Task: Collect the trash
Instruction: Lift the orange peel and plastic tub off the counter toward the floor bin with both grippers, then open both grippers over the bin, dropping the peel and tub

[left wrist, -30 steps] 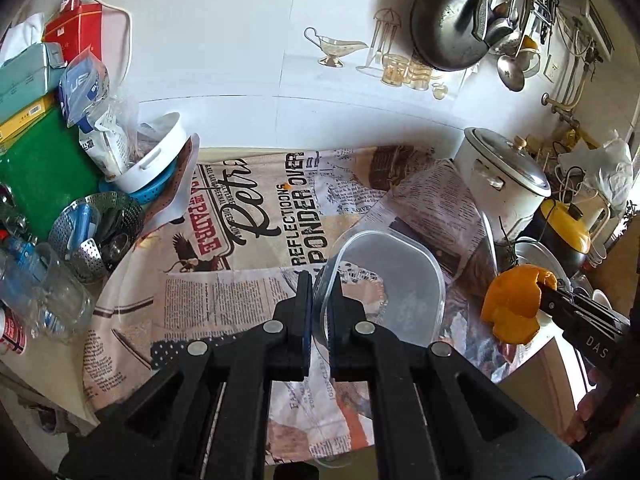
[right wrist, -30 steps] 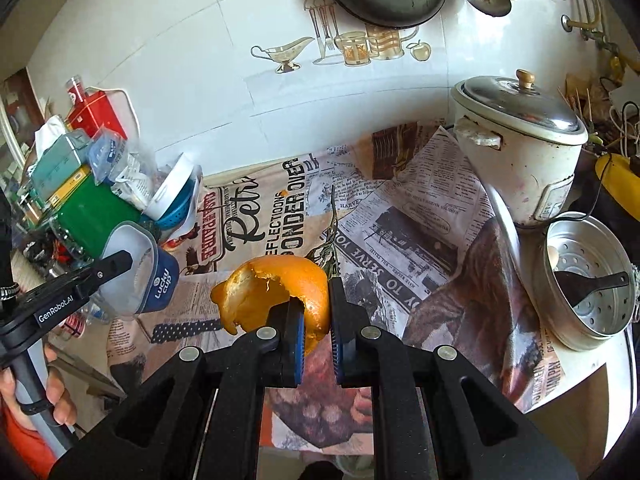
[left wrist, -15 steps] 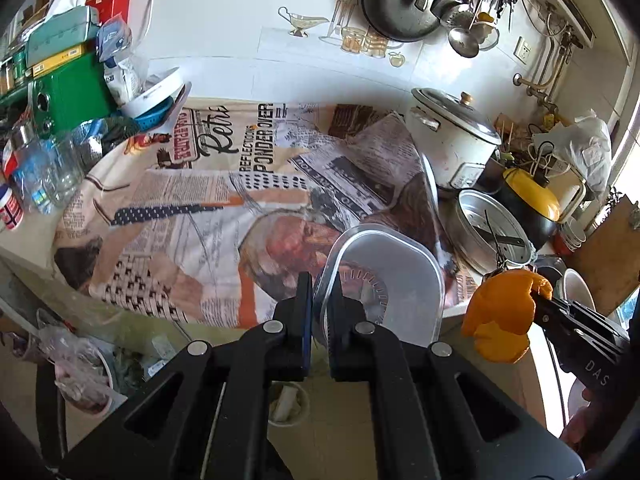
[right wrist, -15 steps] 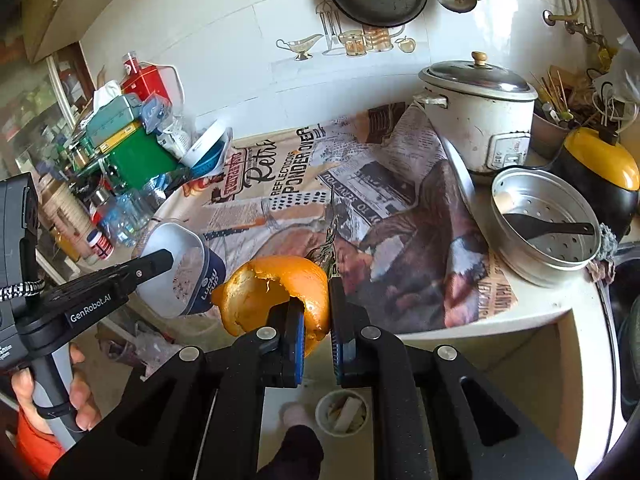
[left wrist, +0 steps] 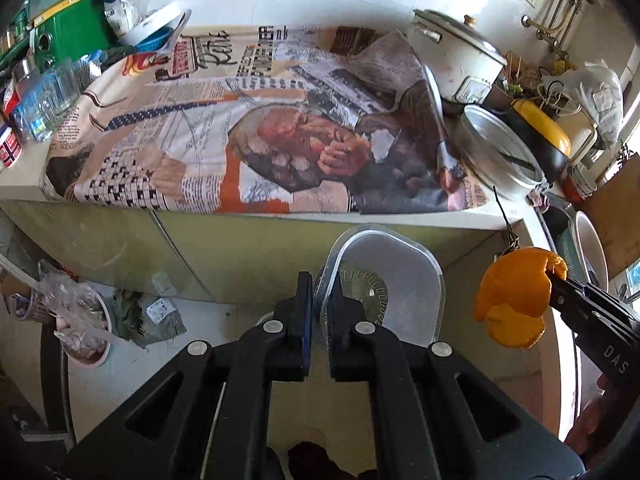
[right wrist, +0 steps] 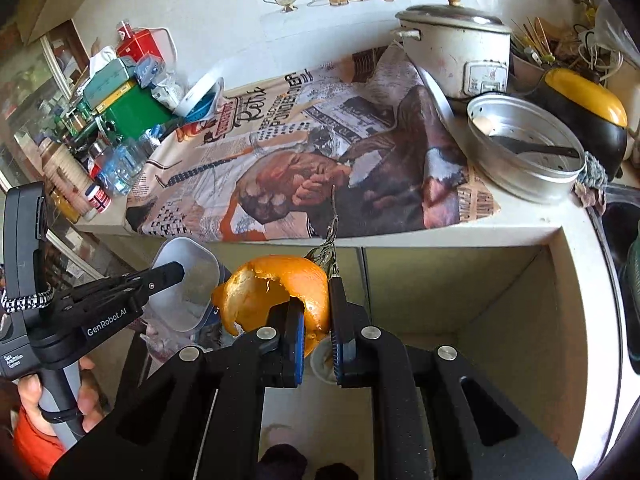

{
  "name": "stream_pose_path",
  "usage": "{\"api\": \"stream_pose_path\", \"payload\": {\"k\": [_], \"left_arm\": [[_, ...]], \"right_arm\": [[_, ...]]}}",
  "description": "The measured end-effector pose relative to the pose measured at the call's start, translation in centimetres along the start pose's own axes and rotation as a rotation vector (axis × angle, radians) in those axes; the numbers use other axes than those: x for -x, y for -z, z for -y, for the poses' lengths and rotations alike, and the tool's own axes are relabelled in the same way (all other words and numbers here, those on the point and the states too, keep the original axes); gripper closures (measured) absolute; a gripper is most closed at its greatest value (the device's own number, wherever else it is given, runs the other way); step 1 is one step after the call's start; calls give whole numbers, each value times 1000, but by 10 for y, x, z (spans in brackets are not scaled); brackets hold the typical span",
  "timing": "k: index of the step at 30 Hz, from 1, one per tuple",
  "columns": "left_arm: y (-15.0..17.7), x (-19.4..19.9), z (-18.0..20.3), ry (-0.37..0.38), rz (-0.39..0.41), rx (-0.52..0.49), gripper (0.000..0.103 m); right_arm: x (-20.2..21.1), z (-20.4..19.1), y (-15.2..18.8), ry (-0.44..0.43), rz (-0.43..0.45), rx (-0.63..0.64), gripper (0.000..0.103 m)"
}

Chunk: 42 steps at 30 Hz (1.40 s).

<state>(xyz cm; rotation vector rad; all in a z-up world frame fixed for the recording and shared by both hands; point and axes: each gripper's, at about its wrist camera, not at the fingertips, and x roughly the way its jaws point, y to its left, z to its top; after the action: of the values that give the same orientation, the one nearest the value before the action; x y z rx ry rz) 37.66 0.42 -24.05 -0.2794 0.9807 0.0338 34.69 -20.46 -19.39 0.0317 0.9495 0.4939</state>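
Note:
My left gripper is shut on the rim of a clear plastic tub and holds it in front of the counter, below its front edge. The tub also shows in the right wrist view, held by the left gripper. My right gripper is shut on an orange peel with a thin stem sticking up. The peel also shows at the right of the left wrist view, level with the tub and apart from it.
The counter carries a newspaper-print cloth, a rice cooker, a metal steamer pan and clutter at the left. On the floor are a small bin with a plastic bag and a white cup.
Both grippers have pulled back from the counter and dropped below its edge, still holding the tub and the peel. The floor and cabinet front have come into view.

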Motion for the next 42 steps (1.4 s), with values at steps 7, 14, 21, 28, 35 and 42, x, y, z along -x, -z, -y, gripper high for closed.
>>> {"api": "stream_pose_path", "payload": {"k": [7, 14, 21, 28, 35, 42], "left_arm": [[40, -87, -35, -2, -121, -34, 98], [84, -194, -82, 7, -205, -63, 98], [132, -307, -133, -8, -275, -6, 98], [171, -395, -164, -25, -310, 30, 98], [189, -438, -171, -12, -326, 34, 98], [194, -463, -160, 43, -366, 25, 95]], "right_arm": [[-80, 11, 43, 34, -97, -65, 93], [-183, 21, 97, 59, -171, -141, 93], [-291, 38, 158, 72, -258, -158, 93], [-384, 52, 201, 75, -332, -122, 92], [-424, 53, 226, 64, -388, -83, 81], [-422, 62, 224, 40, -382, -119, 69]]}}
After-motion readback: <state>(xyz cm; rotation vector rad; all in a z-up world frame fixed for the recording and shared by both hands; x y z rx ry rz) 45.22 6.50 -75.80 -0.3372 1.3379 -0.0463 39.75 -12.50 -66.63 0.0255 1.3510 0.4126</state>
